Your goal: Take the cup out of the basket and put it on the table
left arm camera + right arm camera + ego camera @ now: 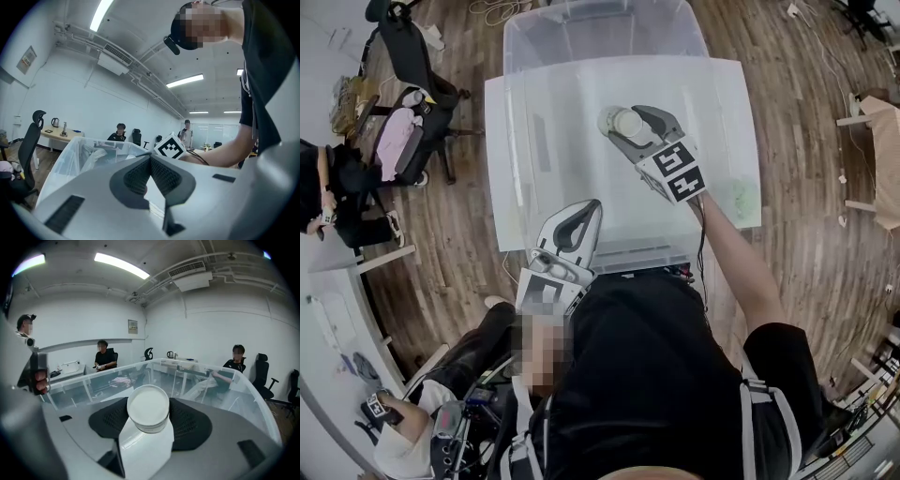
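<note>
Cup (148, 408) is caught in my right gripper (623, 123). The jaws press on its two sides. The clear walls of the basket (581, 28) stand all round it, so I think it is not out yet. It sits toward the far end of the basket. My left gripper (589, 214) waits by the near edge, jaws together, holding nothing. Grabbing looks done. I must next lift the cup out and set it on the white table (495, 159).

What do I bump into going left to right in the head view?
Chair → left gripper → cup
</note>
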Demonstrator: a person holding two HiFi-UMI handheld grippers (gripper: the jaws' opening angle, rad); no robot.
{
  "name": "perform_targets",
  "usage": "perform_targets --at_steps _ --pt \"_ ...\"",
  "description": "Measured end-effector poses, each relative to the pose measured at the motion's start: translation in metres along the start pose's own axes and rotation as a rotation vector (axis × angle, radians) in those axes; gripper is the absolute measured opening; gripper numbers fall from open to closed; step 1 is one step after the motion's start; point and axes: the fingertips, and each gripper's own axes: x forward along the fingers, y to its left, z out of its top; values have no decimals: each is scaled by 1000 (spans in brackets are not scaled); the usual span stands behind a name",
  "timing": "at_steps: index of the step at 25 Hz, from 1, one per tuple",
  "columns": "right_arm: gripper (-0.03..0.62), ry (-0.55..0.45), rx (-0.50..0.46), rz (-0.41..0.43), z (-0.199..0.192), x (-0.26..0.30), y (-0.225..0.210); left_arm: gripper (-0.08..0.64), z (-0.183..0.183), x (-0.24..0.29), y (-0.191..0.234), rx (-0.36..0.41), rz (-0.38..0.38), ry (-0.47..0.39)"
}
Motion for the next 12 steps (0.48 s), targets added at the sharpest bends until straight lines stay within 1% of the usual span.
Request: perform_targets --at_steps 6,12 --pt "264 -98 -13 -18 31 -48 16 18 6 1 -9 18 -16 -12" --pt "264 -204 5 -18 48 -98 29 18 12 4 -19 34 -26 -28"
